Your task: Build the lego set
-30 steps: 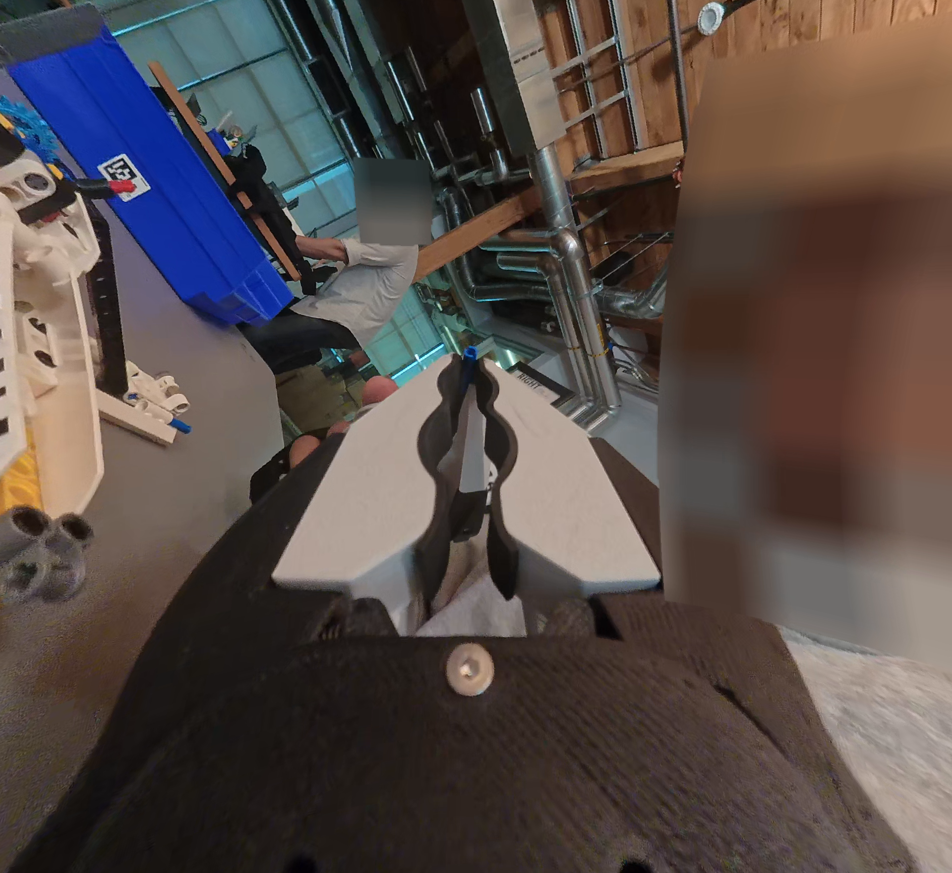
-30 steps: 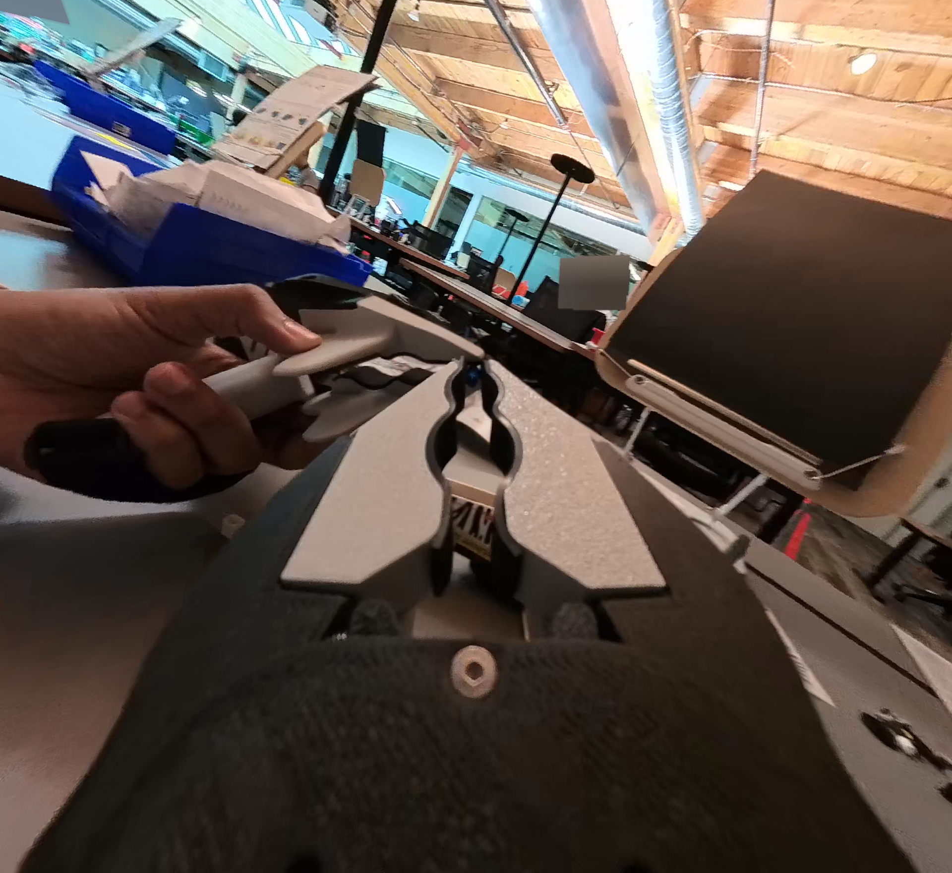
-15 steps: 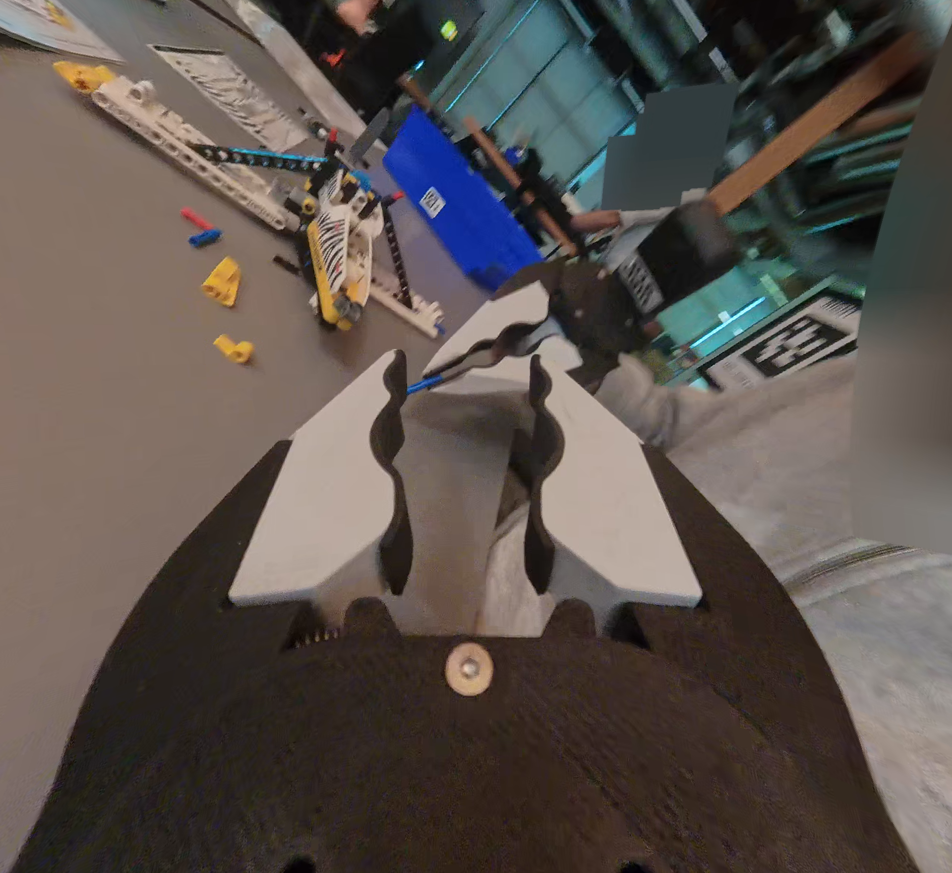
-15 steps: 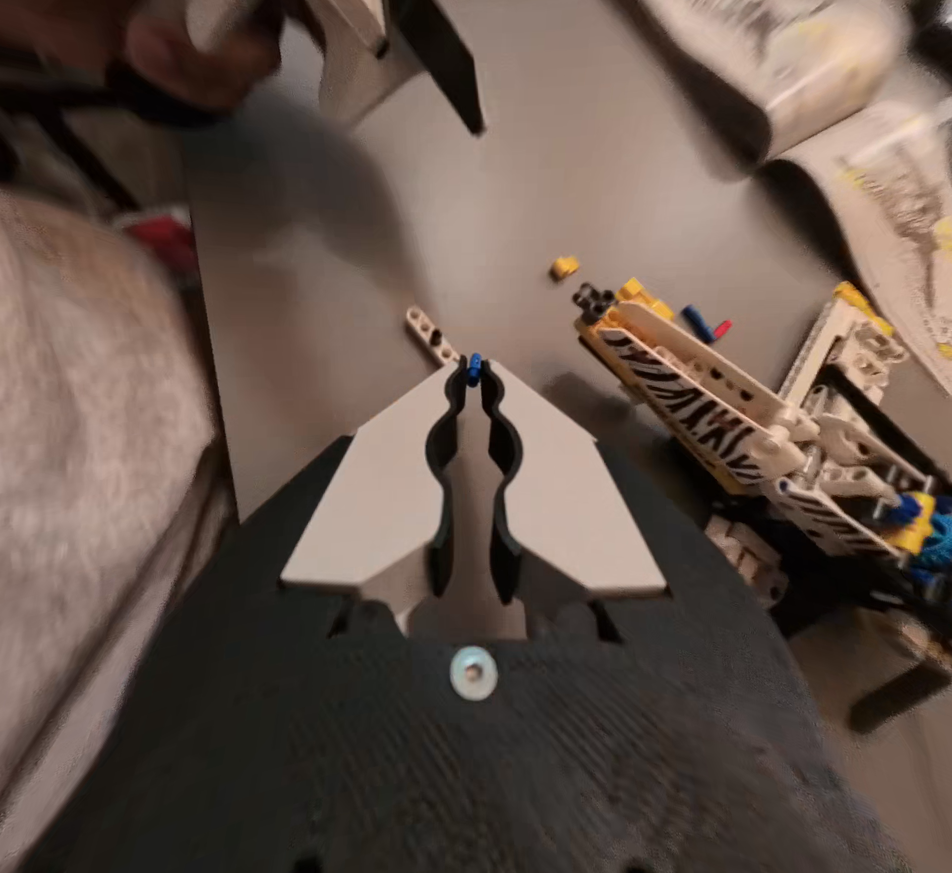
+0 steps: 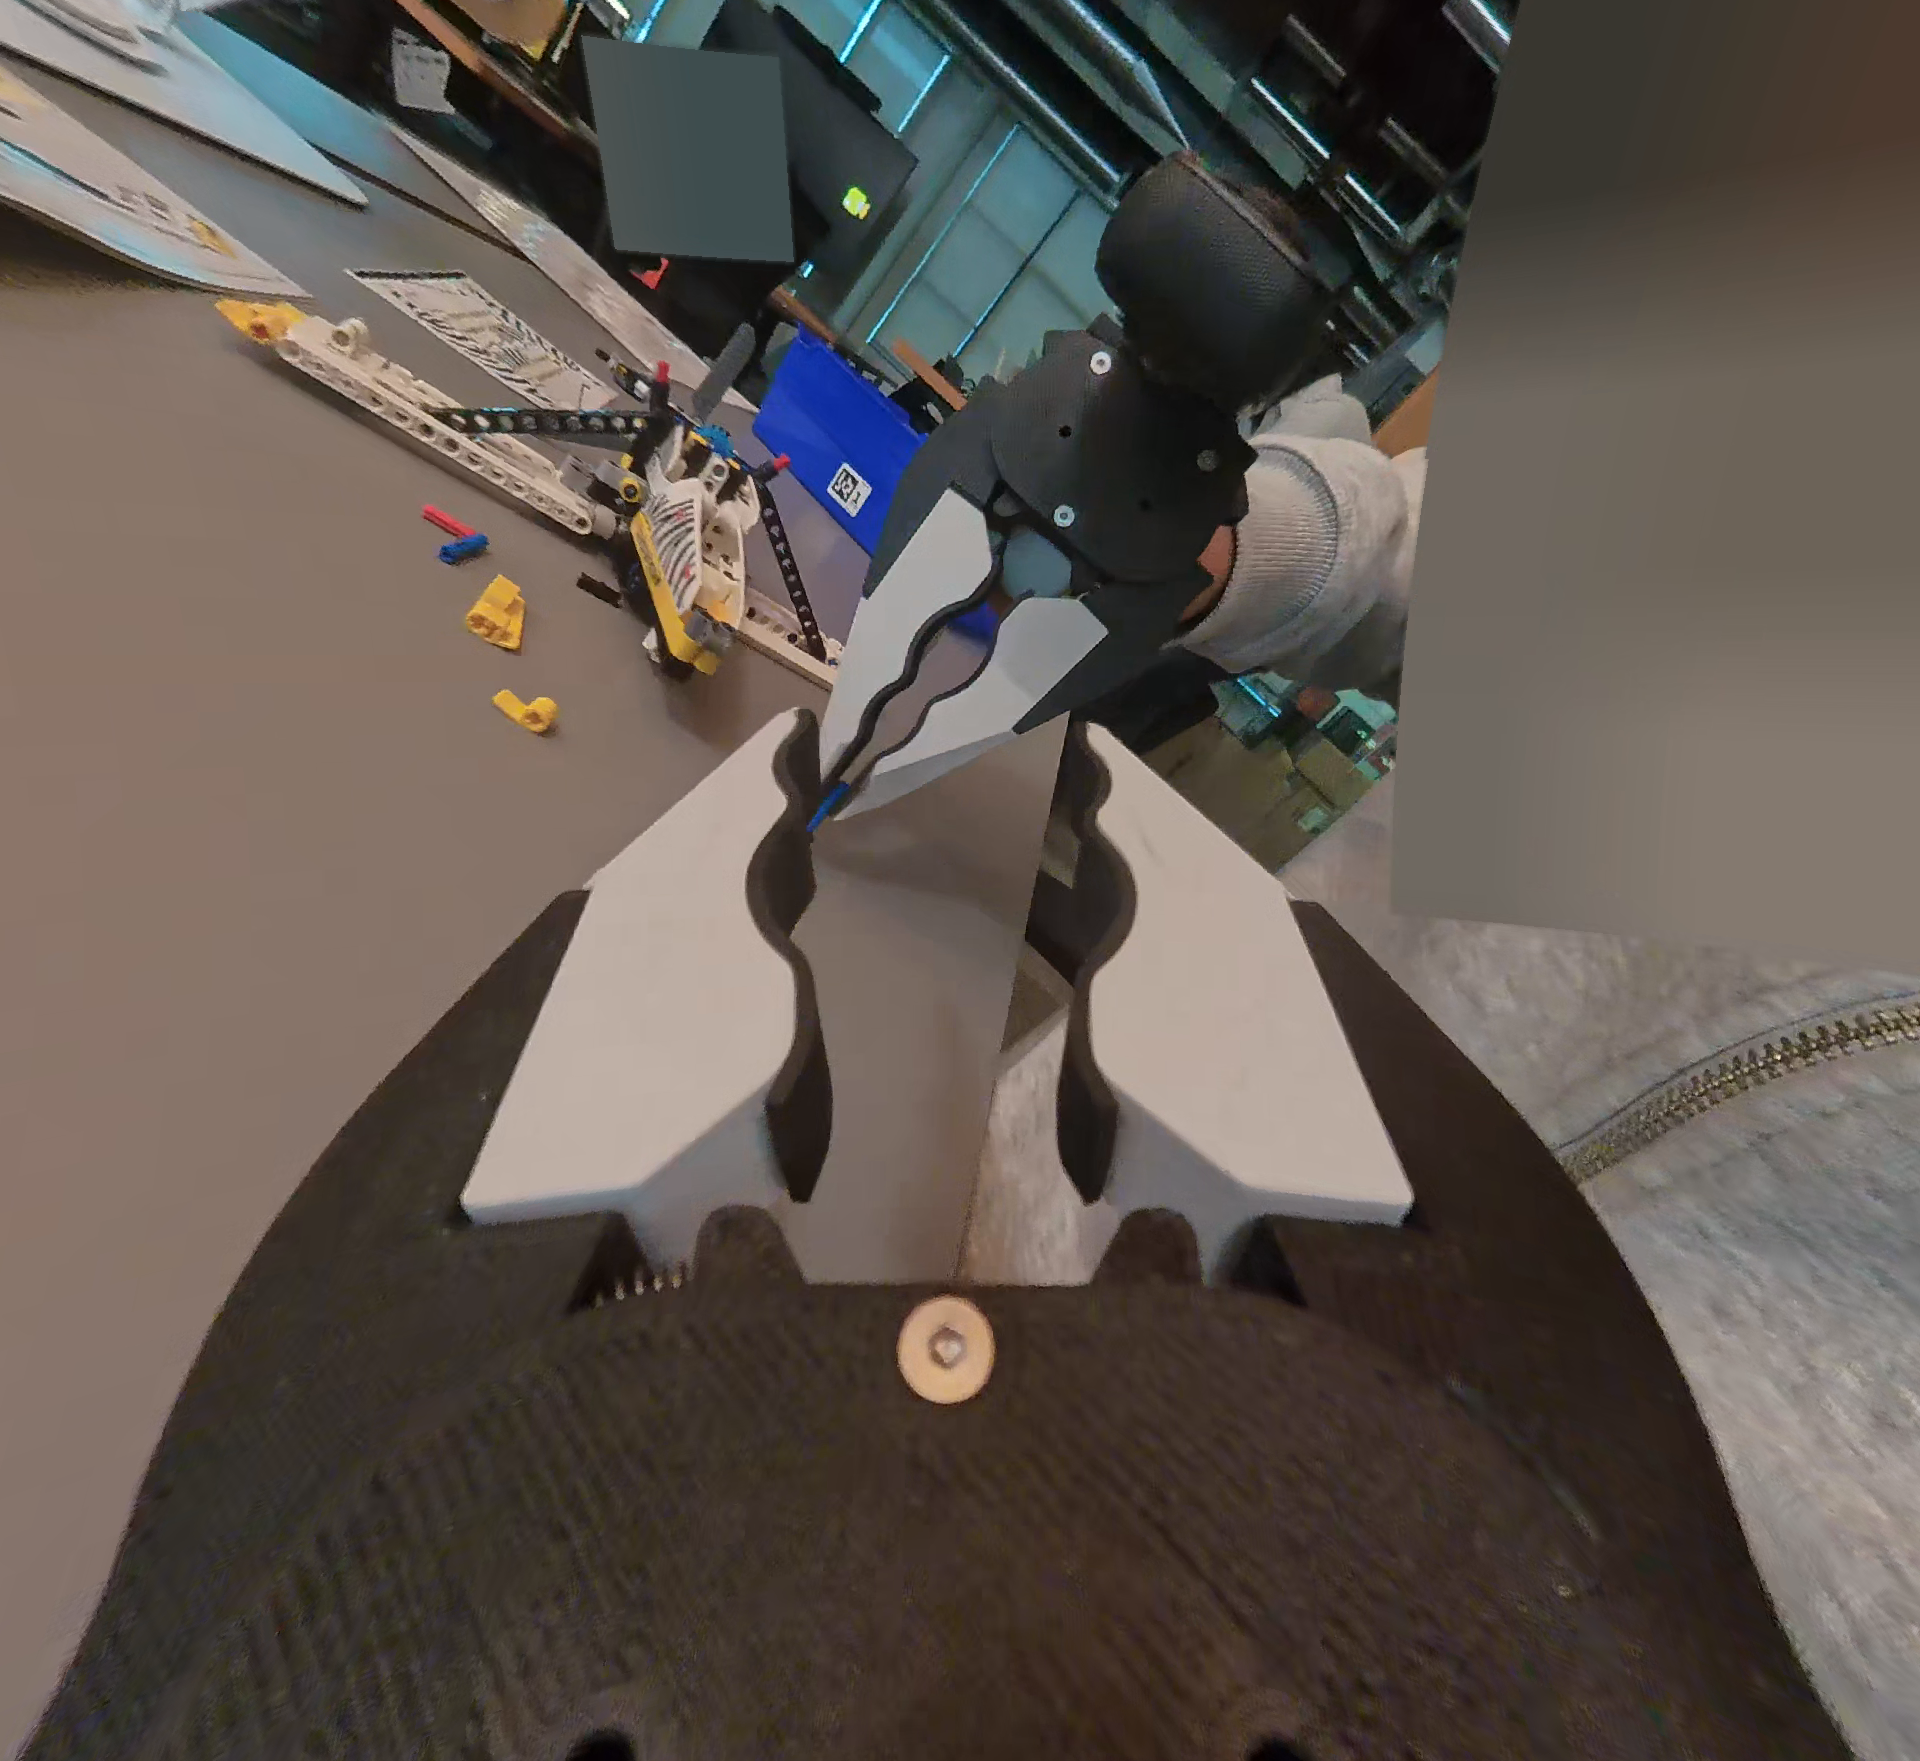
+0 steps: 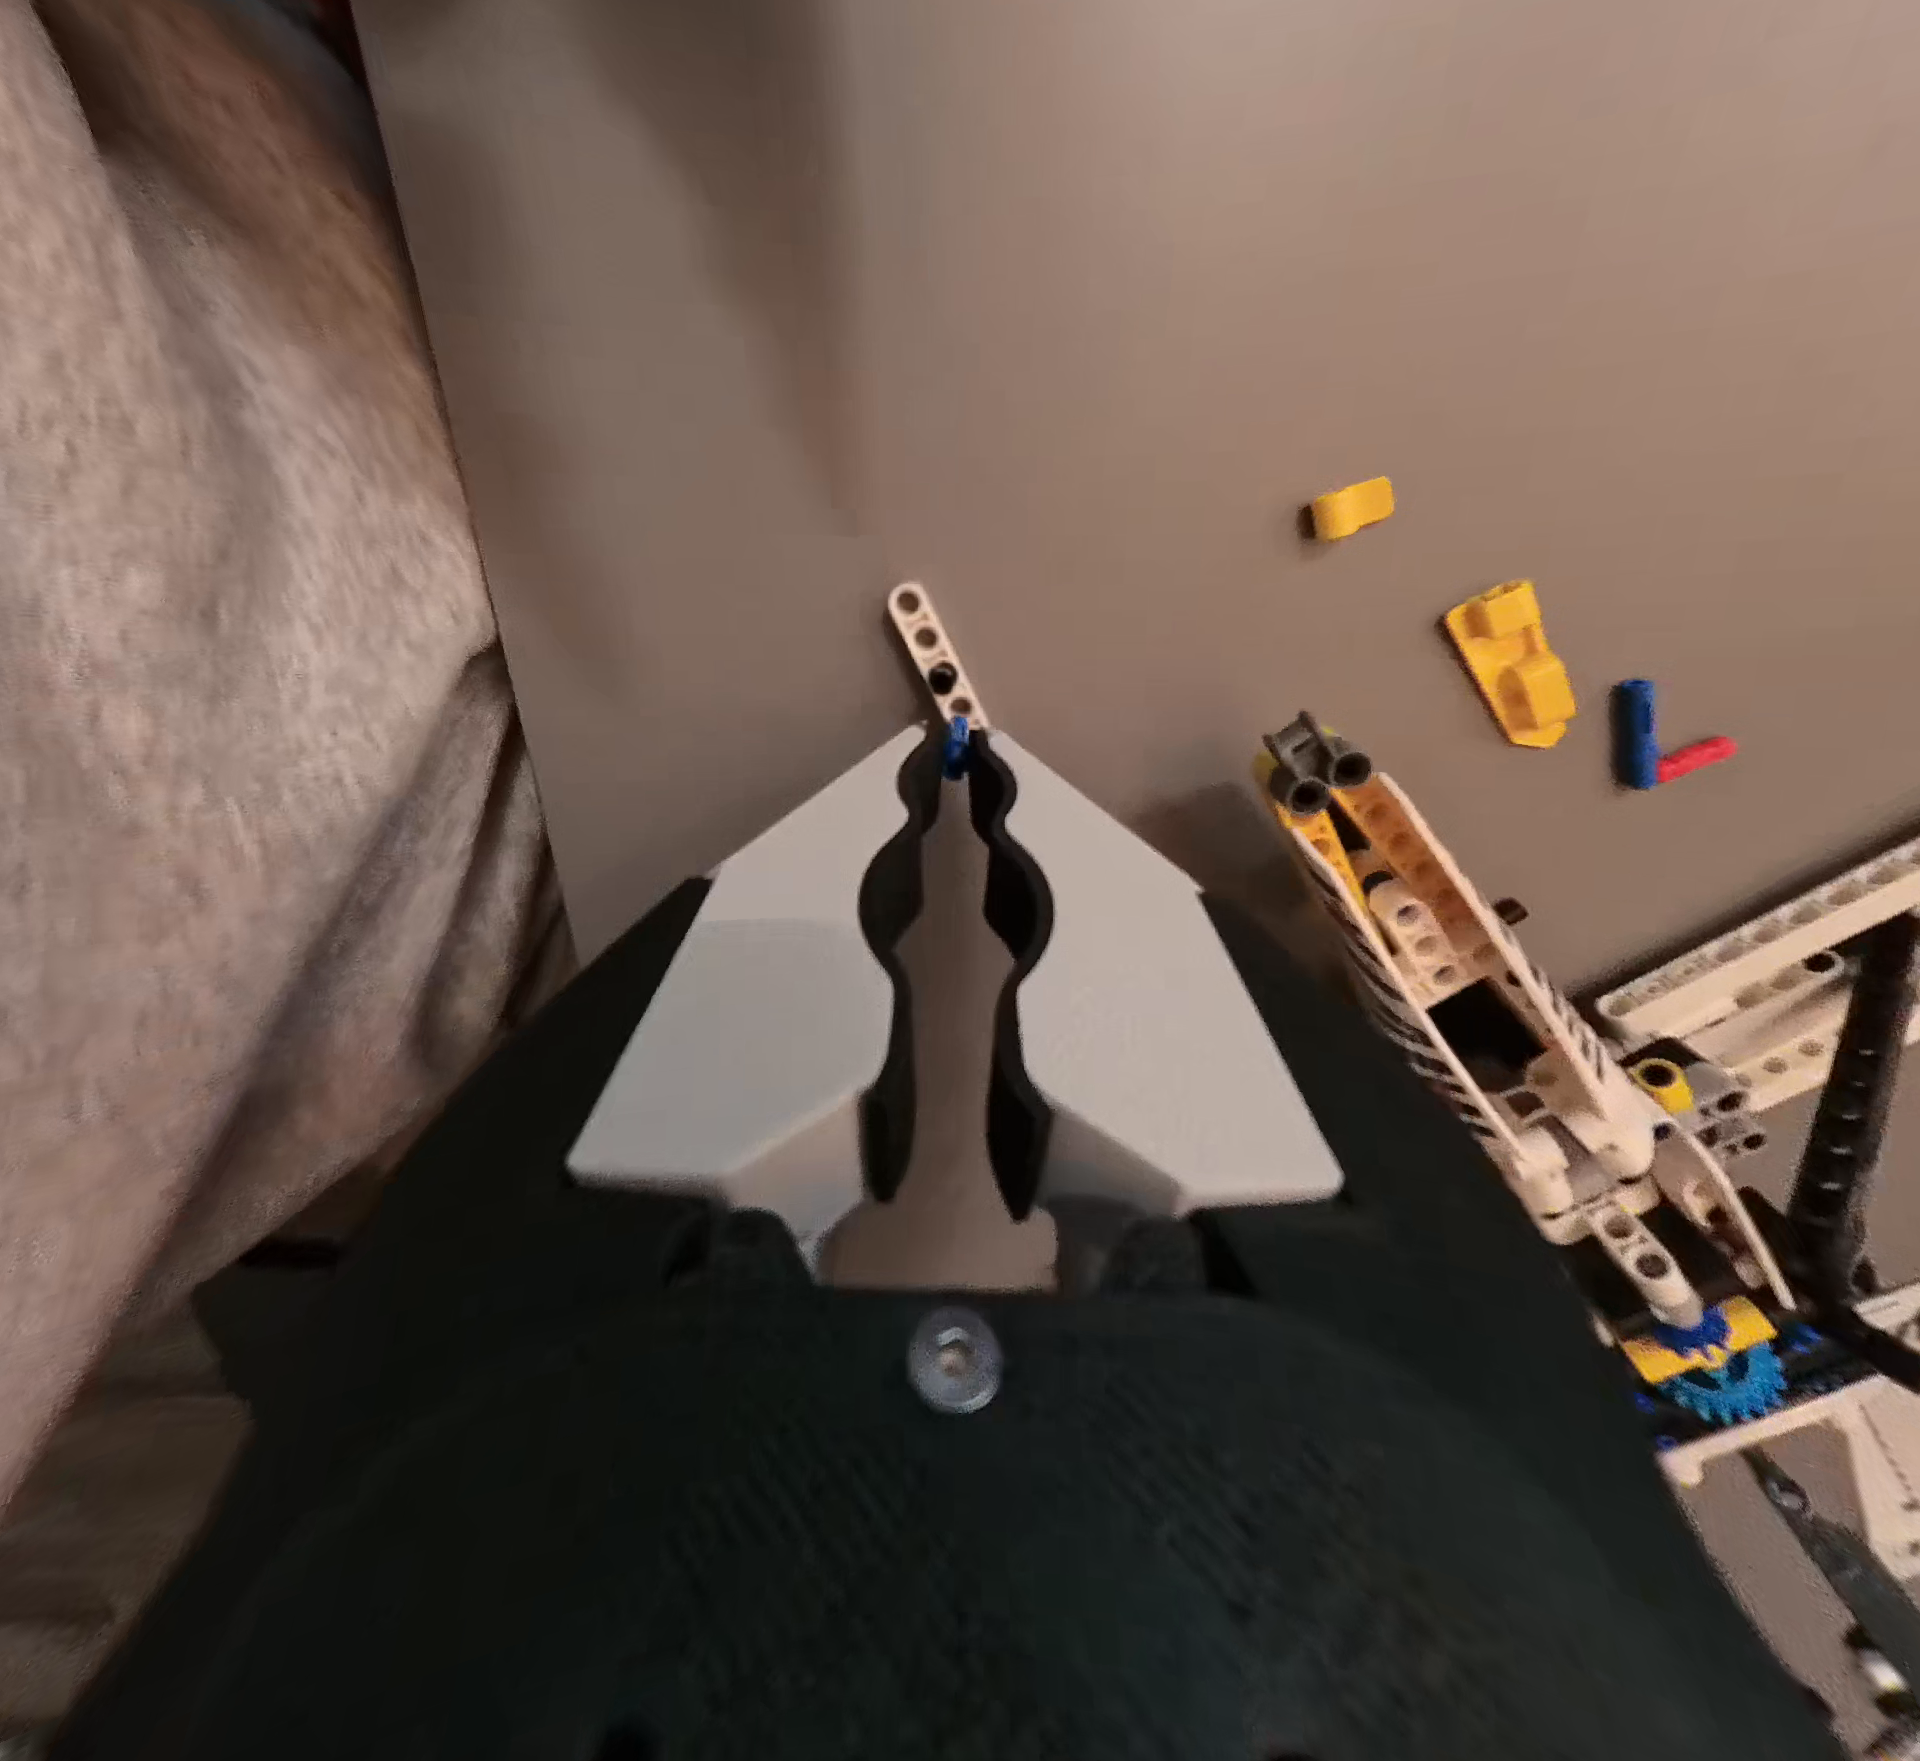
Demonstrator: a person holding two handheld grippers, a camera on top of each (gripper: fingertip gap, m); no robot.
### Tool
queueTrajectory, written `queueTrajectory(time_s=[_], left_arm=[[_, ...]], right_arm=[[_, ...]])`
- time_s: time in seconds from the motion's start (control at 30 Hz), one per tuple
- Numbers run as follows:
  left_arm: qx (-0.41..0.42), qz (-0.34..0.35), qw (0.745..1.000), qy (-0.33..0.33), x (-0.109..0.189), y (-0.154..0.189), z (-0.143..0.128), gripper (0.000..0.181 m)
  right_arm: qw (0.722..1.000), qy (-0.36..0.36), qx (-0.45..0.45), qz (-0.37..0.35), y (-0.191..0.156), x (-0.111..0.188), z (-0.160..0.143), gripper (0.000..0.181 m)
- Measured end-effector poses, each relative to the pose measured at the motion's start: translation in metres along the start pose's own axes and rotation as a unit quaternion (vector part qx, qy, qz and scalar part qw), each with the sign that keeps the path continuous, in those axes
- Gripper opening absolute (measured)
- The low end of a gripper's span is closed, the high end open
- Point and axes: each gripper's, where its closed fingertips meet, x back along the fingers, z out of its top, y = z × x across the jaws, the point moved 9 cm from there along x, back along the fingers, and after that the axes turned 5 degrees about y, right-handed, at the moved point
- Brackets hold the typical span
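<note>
Blue pin [image 6: 957, 743] now clamped in right gripper [image 6: 956, 755] jaws, passed from left gripper [image 5: 935, 838] (jaws apart, empty); pin hovers by white beam [image 6: 932, 655] mid-frame on worktop [image 6: 1247, 205], insertion likely next.

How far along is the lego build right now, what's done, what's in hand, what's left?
Done: a partly built white and yellow model lies on the table. In hand: the right tool is shut on a small blue pin, just short of a short white beam; the left tool is open and empty. Left: loose yellow pieces, a blue and red pin pair and the long white beam.
</note>
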Motion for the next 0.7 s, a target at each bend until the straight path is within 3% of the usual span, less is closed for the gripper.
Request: queueTrajectory(time_s=[0.2, 0.7], left_arm=[[0.049, -0.023, 0.998, 0.033, 0.007, -0.009, 0.005, 0.045], [0.058, -0.021, 0.997, 0.036, 0.008, -0.012, 0.006, 0.045]], right_arm=[[0.999, -0.032, -0.018, 0.009, 0.006, -0.002, 0.009, 0.003], [0.999, -0.03, -0.032, 0.012, 0.011, -0.008, 0.015, 0.003]])
